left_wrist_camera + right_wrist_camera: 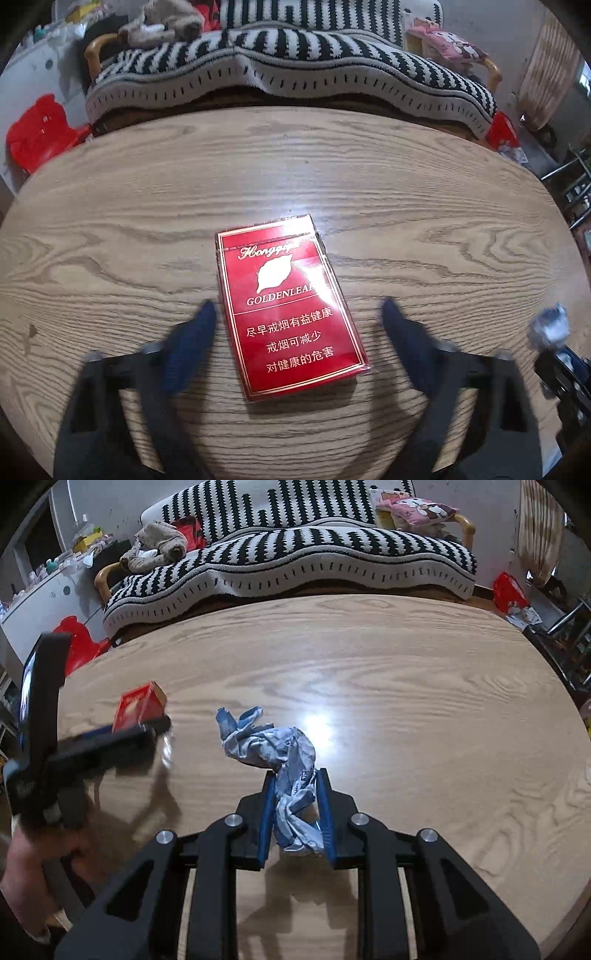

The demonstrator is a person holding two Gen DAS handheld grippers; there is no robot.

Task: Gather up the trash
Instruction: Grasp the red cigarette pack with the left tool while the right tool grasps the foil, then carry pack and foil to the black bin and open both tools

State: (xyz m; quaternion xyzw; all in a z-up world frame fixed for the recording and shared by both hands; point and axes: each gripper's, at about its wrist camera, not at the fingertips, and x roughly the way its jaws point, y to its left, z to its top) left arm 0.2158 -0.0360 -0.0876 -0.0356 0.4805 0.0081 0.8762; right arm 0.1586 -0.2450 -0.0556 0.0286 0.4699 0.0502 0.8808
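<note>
The red pack [291, 310] lies flat on the table [110, 229], between the spread-apart fingers of the left gripper [299, 314], whose tips are blurred. Only the right view shows the crumpled wrapper [280, 760] pinched by the right gripper [297, 794]; in the left view it is a blurred scrap right of the pack. Beyond the pack, past the table's far edge, stands a striped sofa [295, 62].
</note>
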